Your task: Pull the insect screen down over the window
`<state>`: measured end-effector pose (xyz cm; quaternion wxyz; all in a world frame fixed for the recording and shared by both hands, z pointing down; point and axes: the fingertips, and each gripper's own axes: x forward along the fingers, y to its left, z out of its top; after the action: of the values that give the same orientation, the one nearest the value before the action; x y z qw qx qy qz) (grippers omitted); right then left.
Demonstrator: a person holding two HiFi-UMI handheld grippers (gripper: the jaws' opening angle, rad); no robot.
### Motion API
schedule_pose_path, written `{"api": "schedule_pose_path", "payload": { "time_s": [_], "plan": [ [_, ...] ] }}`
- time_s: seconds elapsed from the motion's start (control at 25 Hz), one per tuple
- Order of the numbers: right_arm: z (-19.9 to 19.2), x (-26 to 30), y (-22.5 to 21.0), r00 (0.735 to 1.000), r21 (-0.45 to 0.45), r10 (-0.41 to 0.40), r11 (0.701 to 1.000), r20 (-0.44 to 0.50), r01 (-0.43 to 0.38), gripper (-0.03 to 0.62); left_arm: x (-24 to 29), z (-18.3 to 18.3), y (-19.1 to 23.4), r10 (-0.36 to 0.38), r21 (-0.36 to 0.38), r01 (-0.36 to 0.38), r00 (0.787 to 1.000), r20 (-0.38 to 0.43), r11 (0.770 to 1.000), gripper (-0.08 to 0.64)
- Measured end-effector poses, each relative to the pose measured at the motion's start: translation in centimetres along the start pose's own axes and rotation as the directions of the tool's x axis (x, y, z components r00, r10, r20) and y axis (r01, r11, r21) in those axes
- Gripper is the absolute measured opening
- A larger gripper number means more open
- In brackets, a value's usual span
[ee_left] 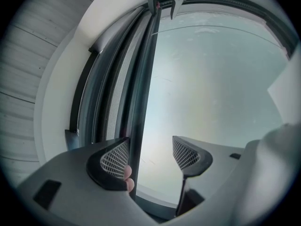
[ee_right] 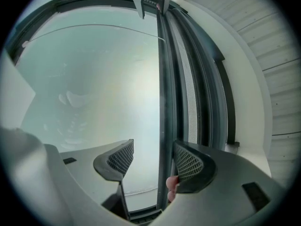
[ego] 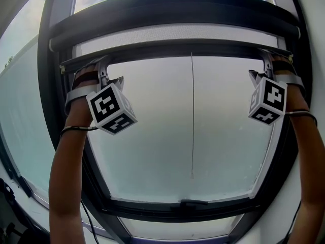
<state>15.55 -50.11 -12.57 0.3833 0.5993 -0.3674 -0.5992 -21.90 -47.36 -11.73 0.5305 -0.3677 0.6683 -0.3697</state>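
Note:
The insect screen's dark pull bar (ego: 188, 49) runs across the top of the window, with a narrow strip of pale mesh (ego: 177, 34) showing above it. My left gripper (ego: 104, 71) reaches up to the bar's left end and my right gripper (ego: 267, 60) to its right end. In the left gripper view the bar (ee_left: 143, 88) passes between the open jaws of the left gripper (ee_left: 150, 155), close against the left pad (ee_left: 114, 158). In the right gripper view the bar (ee_right: 164, 93) lies inside the open right gripper (ee_right: 154, 159), beside the right pad (ee_right: 188, 163). Neither gripper clamps it.
A thin cord (ego: 192, 116) hangs down the middle of the pane (ego: 167, 136). The dark window frame (ego: 152, 207) surrounds the glass, with a handle (ego: 193, 202) at its lower edge. White wall (ee_left: 51, 79) flanks the frame. A person's fingertips (ee_left: 128, 179) show behind the left pad.

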Motion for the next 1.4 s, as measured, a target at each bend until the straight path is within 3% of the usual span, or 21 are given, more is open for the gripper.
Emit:
{"api": "schedule_pose_path", "payload": {
  "time_s": [0.16, 0.64, 1.24, 1.4],
  "plan": [
    [-0.1, -1.1, 2.0, 0.999, -0.014, 0.034, 0.999, 0.012, -0.034, 0.247, -1.2, 0.0, -2.1, -0.049, -0.004, 0.049, 0.998, 0.025, 0.999, 0.290],
    [-0.1, -3.8, 6.9, 0.991, 0.006, 0.126, 0.992, 0.043, -0.126, 0.247, -3.6, -1.1, -6.8, -0.095, 0.087, 0.096, 0.995, -0.021, 0.992, 0.290],
    [0.0, -7.4, 14.1, 0.981, 0.011, 0.177, 0.984, 0.073, -0.178, 0.247, -7.4, -2.2, -13.9, -0.199, 0.056, 0.198, 0.980, -0.001, 0.979, 0.290],
    [-0.1, -9.2, 17.1, 0.969, 0.001, 0.232, 0.973, 0.088, -0.233, 0.247, -9.2, -2.4, -17.0, -0.272, 0.052, 0.271, 0.962, 0.011, 0.961, 0.290]
  ]
}}
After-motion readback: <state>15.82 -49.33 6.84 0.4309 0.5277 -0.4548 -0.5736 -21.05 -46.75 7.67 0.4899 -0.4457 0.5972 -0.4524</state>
